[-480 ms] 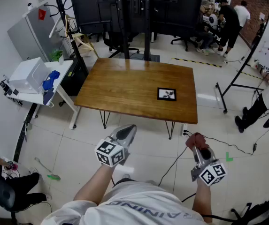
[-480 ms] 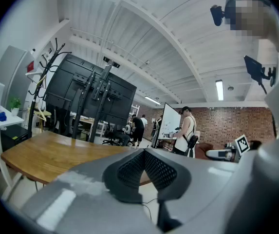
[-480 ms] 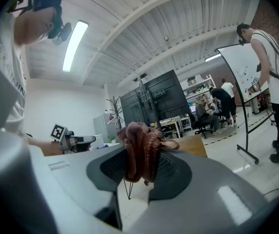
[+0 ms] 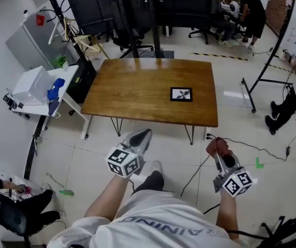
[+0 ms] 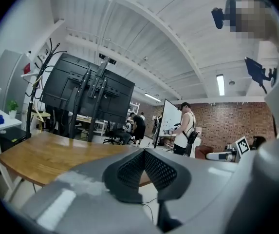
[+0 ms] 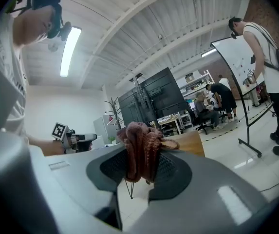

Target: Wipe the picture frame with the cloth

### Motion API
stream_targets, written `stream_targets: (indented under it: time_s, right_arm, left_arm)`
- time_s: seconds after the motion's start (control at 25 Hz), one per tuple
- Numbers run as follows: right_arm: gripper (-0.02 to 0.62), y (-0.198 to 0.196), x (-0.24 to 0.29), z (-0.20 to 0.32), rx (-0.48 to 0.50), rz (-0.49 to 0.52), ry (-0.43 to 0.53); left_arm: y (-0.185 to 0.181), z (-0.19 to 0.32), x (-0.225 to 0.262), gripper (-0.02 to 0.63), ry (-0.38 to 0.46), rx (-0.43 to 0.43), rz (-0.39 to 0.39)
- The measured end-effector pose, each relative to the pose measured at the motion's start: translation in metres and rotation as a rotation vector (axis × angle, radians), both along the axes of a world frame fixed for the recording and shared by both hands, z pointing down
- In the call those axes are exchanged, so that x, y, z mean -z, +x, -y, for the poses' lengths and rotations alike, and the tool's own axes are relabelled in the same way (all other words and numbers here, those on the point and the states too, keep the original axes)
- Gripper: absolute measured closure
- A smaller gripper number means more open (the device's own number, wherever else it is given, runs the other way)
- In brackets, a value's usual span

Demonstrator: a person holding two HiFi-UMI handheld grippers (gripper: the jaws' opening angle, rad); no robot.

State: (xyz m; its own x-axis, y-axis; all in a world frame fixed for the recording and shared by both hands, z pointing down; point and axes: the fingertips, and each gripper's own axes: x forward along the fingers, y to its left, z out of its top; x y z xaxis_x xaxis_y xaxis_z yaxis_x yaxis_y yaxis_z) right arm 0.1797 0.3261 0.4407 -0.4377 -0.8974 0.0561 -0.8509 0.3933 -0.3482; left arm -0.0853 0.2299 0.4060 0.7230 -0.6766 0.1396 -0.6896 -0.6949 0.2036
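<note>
With the right tool [image 4: 218, 150] clenched on the cloth [image 6: 141, 150] and the left tool [image 4: 142, 136] closed empty, step nearer the bench [image 4: 132, 94], where the picture frame [image 4: 181, 94] lies well ahead, then lower the cloth flat.

Wearer's dark-trousered leg [image 4: 152, 184] now pokes fwd at 6 o'clock, btwn the grippers; wasn't showing before. Wooden table [image 4: 137, 94] w/ picture frame [image 4: 181, 94] has slid a little toward 12 in head view. L gripper [image 4: 141, 137] & R gripper [image 4: 219, 151] w/ cloth [image 4: 214, 144] sit slightly nearer 12 too. Bystander's legs [image 4: 284, 110] at 3 o'clock shifted toward 12.
</note>
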Motion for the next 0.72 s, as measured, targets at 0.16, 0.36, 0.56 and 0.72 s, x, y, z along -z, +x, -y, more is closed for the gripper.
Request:
stream_targets:
  time_s: [0.16, 0.36, 0.56, 0.72]
  right_arm:
    - [0.479, 0.002, -0.005, 0.015, -0.001, -0.012, 0.004]
    - [0.479, 0.011, -0.013, 0.057, -0.015, -0.023, -0.016]
    - [0.479, 0.014, -0.008, 0.135, -0.036, -0.037, -0.040]
    - [0.480, 0.003, 0.009, 0.205, -0.014, -0.073, -0.037]
  left_arm:
    - [0.008, 0.021, -0.008, 0.600, -0.006, -0.012, -0.005]
    - [0.021, 0.073, -0.022, 0.600, -0.022, -0.023, -0.024]
    - [0.025, 0.153, -0.028, 0.600, -0.036, -0.039, -0.044]
    - [0.020, 0.216, -0.029, 0.600, -0.040, -0.036, -0.048]
